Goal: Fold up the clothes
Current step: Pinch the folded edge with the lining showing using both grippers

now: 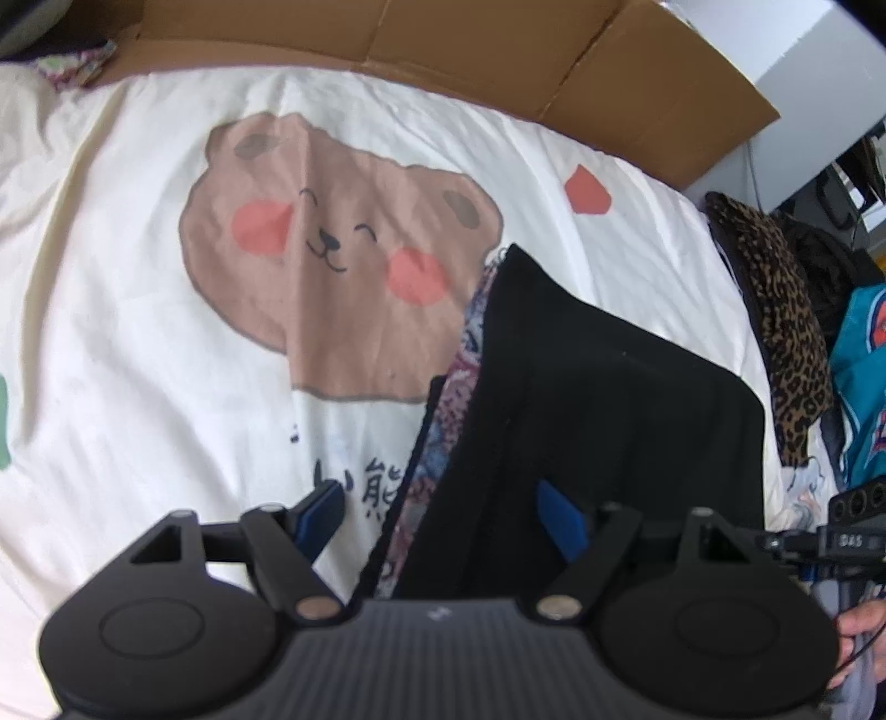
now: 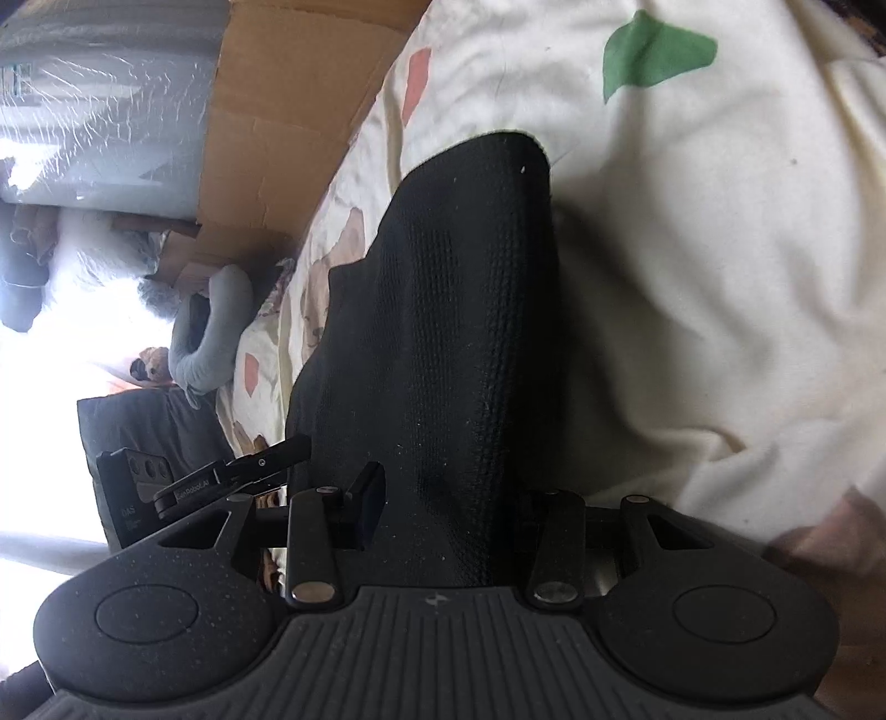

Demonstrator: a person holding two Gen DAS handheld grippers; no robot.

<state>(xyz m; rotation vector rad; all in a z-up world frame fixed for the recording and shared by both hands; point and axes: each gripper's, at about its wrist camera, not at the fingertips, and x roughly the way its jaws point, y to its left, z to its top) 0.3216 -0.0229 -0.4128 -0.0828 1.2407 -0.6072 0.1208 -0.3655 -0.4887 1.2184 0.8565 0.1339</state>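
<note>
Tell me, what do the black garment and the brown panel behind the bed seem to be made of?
Black garment: probably knit fabric, matte; a fine ribbed, dotted weave shows close up. Brown panel: looks like cardboard, dull brown, with straight fold creases and a raw cut edge.

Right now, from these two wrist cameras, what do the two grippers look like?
Both are matte black, each with a ribbed middle plate and two round discs beside it, and linkage bars pinned with silver rivets. The left gripper has blue fingers. The right gripper has dark fingers. No sleeve is clearly visible.
</note>
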